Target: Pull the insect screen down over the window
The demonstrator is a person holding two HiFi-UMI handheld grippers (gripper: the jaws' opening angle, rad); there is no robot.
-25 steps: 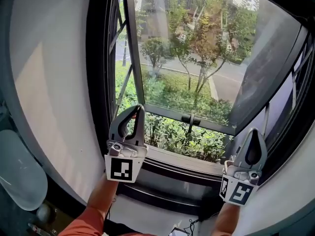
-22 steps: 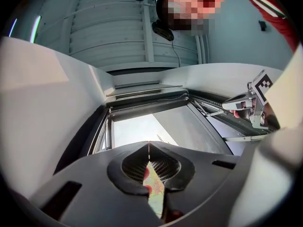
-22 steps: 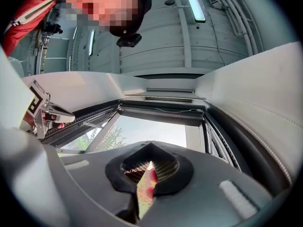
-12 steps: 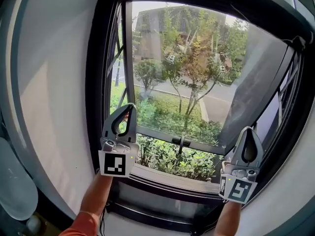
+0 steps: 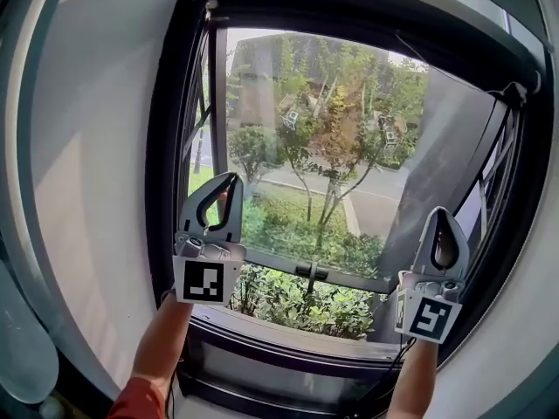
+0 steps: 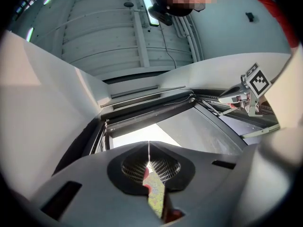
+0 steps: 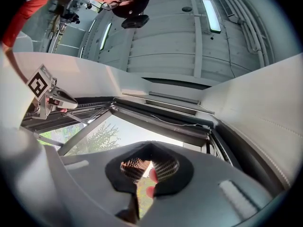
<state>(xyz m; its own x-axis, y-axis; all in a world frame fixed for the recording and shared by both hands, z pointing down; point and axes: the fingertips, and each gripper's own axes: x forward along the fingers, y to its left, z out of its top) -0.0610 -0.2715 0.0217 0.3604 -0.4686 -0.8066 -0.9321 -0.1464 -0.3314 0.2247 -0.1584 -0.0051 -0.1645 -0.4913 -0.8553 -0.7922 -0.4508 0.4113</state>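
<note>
The insect screen is rolled up in its dark housing [image 5: 349, 9] along the top of the window frame; the same bar shows in the left gripper view [image 6: 151, 109] and the right gripper view [image 7: 165, 118]. Below it the window [image 5: 332, 147] stands uncovered, with trees and a road outside. My left gripper [image 5: 228, 178] points up at the left side of the opening, shut and empty [image 6: 149, 144]. At the right side my right gripper [image 5: 441, 212] also points up, shut with nothing in it [image 7: 151, 145]. Both tips are well below the housing.
An open casement pane [image 5: 441, 164] angles outward on the right. A black window handle [image 5: 311, 271] sits on the lower rail above the sill [image 5: 288, 339]. White reveal walls [image 5: 87, 190] flank the frame. A thin cord [image 5: 454, 68] runs near the upper right corner.
Both grippers have risen along the window, staying shut. The head view has tilted up, bringing the top of the frame and the screen housing into sight.
</note>
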